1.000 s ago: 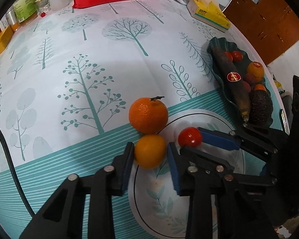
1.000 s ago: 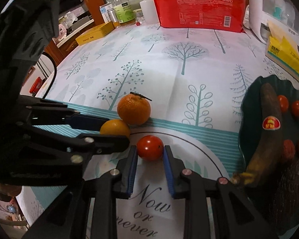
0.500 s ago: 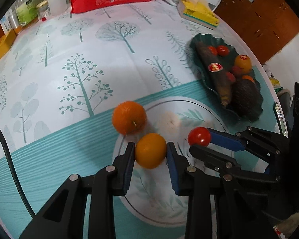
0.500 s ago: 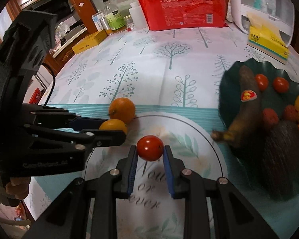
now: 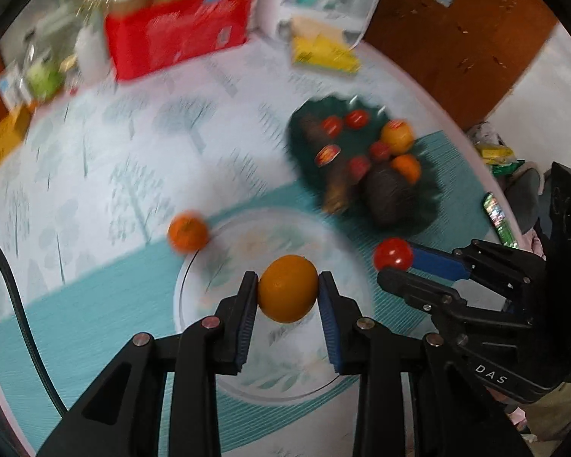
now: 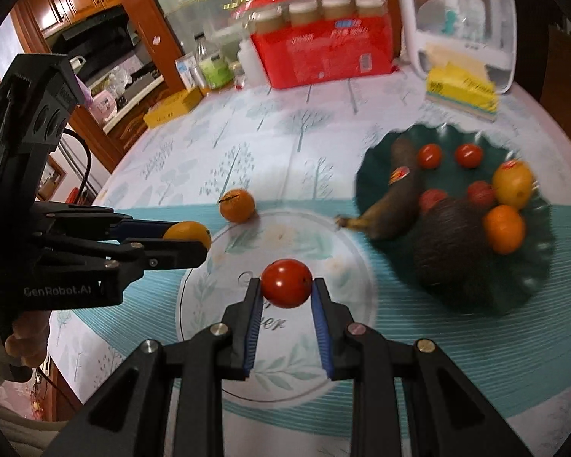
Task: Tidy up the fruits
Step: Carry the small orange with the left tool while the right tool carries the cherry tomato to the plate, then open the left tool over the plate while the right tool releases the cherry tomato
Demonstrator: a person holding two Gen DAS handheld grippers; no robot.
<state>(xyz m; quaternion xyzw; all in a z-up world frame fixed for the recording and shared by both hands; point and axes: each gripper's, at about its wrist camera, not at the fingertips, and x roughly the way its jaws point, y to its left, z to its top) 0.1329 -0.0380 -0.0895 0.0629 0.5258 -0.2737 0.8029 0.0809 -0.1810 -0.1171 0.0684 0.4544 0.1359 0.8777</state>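
Pinching a round orange (image 5: pixel 287 288) between both pads near the fingertips, the left gripper (image 5: pixel 287 291) holds it above the tablecloth (image 5: pixel 95 175); rightward, the right gripper (image 6: pixel 285 292) clamps a tomato (image 6: pixel 286 283) likewise, neither fruit showing a long axis, the fruit plate (image 6: pixel 529 285) beyond.

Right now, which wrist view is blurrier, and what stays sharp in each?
Left wrist view: heavy motion smear over the tablecloth and green fruit plate; only the left gripper and its orange stay crisp. Right wrist view: milder, plate edge soft, right gripper and tomato sharp.
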